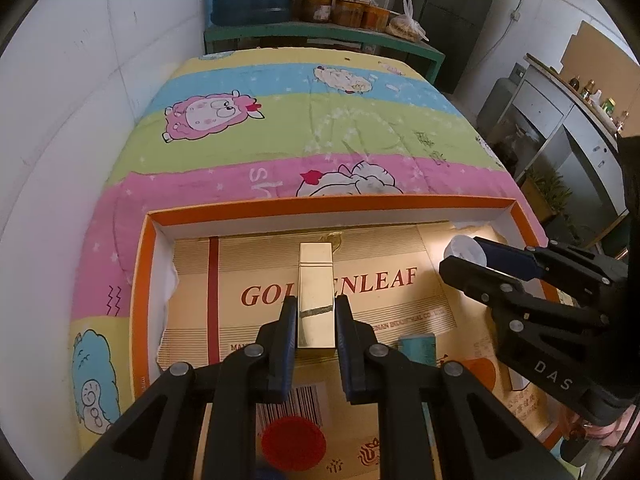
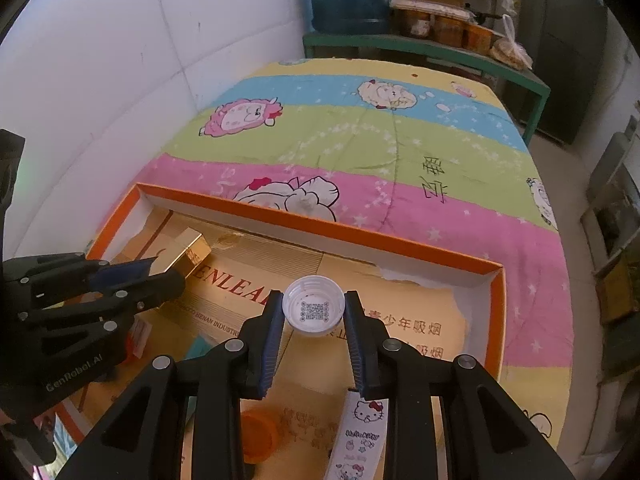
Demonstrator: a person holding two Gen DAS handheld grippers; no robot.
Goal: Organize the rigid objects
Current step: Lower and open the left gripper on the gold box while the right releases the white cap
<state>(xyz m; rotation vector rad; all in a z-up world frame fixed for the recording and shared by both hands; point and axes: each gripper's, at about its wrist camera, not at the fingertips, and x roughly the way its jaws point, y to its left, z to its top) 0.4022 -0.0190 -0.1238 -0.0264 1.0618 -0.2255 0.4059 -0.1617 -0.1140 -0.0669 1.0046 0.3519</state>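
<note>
Your left gripper (image 1: pixel 316 312) is clamped on the gold rectangular box (image 1: pixel 316 280), its 2 pads pressing the long sides while the box points toward 12 o'clock over the printed cardboard liner (image 1: pixel 380 312). Your right gripper (image 2: pixel 314 312) is closed narrowly on the white bottle cap (image 2: pixel 314 306), open side facing the camera, a QR code printed inside.

Both grippers sit above the orange-rimmed tray (image 2: pixel 320 226), which lies on the striped cartoon bedsheet (image 2: pixel 400 148). In the right wrist view the tray's far wall runs from 10 o'clock to 3 o'clock just beyond the cap; bare liner lies between the cap and that wall. In the left wrist view, open liner spreads at 9 o'clock of the gold box up to the left wall.

Near you, a red cap (image 1: pixel 294 440) lies at 6 o'clock under the left gripper, a teal item (image 1: pixel 418 348) at 4 o'clock. An orange cap (image 2: pixel 258 434) and a Hello Kitty strip (image 2: pixel 360 440) lie under the right one.
</note>
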